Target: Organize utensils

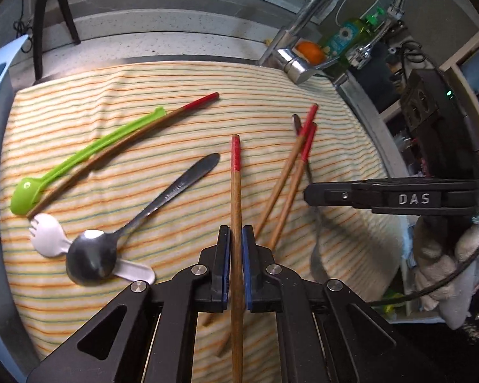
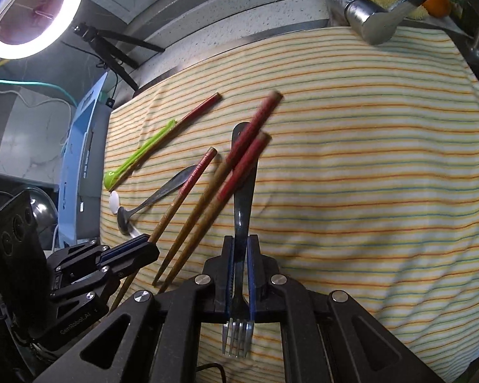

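Left gripper [image 1: 236, 239] is clamped on a red-tipped chopstick [image 1: 236, 191] at frame centre; right gripper [image 2: 239, 249] pinches the metal fork [image 2: 241, 210], tines toward camera. Carry both clear of the chopstick pair [image 2: 207, 204] on the striped cloth [image 2: 367, 175]; the blurred pair probably shifts easily.

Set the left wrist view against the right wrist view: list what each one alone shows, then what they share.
Left wrist only: the dish soap bottle behind the faucet, and the white spork's tines.

Right wrist only: the ring light, and the fork's tines below the right gripper.

Both: the striped cloth, green spoon, metal spoon, and the chopstick clamped in the left gripper.
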`<state>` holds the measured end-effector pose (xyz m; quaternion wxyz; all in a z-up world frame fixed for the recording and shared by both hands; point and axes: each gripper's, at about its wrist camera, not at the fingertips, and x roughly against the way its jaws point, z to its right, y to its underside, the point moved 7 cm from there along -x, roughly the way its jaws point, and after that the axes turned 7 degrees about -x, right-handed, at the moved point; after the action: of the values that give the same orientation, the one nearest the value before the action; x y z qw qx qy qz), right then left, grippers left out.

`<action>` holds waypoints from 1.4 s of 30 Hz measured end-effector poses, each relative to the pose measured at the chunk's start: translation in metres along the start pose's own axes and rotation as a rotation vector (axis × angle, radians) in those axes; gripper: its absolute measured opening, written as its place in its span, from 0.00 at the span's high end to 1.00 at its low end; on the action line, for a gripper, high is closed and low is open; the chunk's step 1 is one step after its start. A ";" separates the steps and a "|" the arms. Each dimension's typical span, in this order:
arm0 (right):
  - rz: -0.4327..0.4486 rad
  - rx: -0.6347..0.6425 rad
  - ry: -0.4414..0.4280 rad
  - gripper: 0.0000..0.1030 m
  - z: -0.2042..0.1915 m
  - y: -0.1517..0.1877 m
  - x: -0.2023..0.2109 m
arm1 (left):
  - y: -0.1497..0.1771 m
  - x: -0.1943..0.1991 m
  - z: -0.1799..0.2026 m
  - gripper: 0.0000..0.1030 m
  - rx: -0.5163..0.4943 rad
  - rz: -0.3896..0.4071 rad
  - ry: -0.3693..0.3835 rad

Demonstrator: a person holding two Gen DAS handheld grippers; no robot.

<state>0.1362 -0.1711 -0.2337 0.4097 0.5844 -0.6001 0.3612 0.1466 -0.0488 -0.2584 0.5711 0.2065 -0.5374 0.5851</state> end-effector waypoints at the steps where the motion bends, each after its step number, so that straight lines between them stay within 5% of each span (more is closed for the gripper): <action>1: 0.001 0.003 0.009 0.94 0.002 -0.002 -0.002 | 0.000 -0.004 -0.002 0.94 0.001 -0.004 -0.005; 7: 0.001 -0.023 0.037 0.94 0.017 -0.009 -0.010 | 0.001 -0.011 -0.015 0.94 -0.047 -0.022 -0.131; 15: 0.027 -0.018 0.026 0.88 0.013 -0.008 0.001 | 0.009 -0.010 -0.027 0.94 -0.083 -0.052 -0.181; 30: -0.068 -0.167 -0.100 0.88 -0.010 -0.001 -0.029 | 0.007 -0.014 -0.023 0.94 -0.131 -0.078 -0.192; 42: -0.069 -0.068 0.012 0.85 -0.036 -0.021 -0.044 | 0.003 -0.021 -0.016 0.88 -0.160 -0.088 -0.185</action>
<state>0.1587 -0.1217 -0.2601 0.4452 0.5884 -0.5890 0.3296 0.1554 -0.0436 -0.2834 0.5589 0.2368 -0.6231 0.4933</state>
